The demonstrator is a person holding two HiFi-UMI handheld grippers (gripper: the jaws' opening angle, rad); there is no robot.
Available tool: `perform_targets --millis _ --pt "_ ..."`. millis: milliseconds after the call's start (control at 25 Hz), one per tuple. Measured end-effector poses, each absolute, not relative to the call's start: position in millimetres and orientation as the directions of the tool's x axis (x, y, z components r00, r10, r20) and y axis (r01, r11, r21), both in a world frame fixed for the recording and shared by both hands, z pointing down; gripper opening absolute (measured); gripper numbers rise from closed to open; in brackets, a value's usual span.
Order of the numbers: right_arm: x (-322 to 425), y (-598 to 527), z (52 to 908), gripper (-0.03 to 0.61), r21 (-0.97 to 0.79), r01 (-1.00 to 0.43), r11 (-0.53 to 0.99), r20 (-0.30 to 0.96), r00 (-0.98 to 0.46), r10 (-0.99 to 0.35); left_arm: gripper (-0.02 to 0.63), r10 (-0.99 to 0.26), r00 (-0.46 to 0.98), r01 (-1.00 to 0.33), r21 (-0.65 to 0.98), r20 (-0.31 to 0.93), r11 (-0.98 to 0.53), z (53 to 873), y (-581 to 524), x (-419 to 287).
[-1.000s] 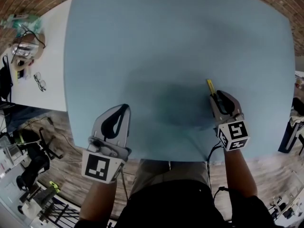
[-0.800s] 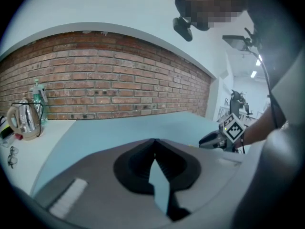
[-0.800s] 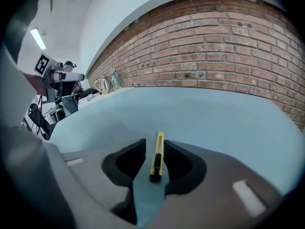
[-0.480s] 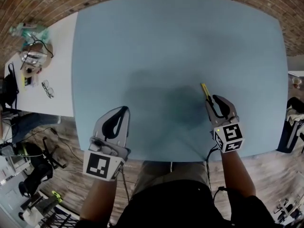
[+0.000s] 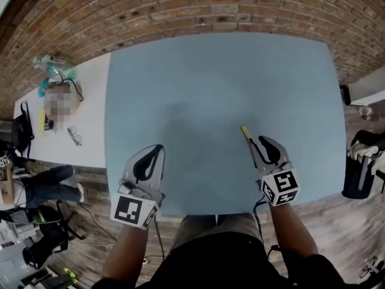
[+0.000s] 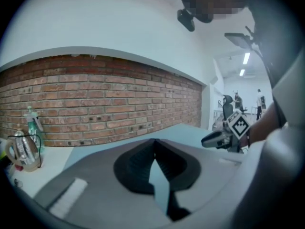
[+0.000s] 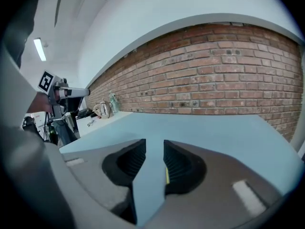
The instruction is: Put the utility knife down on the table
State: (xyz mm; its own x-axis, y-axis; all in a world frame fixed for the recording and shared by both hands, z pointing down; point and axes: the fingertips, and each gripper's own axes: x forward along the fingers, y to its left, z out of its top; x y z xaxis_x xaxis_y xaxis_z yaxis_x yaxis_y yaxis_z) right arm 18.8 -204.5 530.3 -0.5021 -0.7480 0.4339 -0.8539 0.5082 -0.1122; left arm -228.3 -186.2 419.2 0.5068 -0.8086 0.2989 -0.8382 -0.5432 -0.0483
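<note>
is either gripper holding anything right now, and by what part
Nothing is held. The right gripper has its jaws apart, and the yellow utility knife seems to lie loose by them on the blue table. The left gripper is shut and empty.

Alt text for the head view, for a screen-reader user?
Seen from above, a person holds two grippers over the near edge of a blue table; a yellow utility knife pokes out past the tip of the right gripper. The left gripper is shut and empty; brick wall beyond the table.
</note>
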Motion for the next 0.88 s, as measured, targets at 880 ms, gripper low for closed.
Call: perform_targets --millis 880 --pt "66.8 -170.2 362.7 0.101 0.014 -0.911 0.413 0.173 -0.404 -0.898 0.003 -0.815 0.574 -0.819 0.049 0.075 -0.572 320.5 -171.5 -216.2"
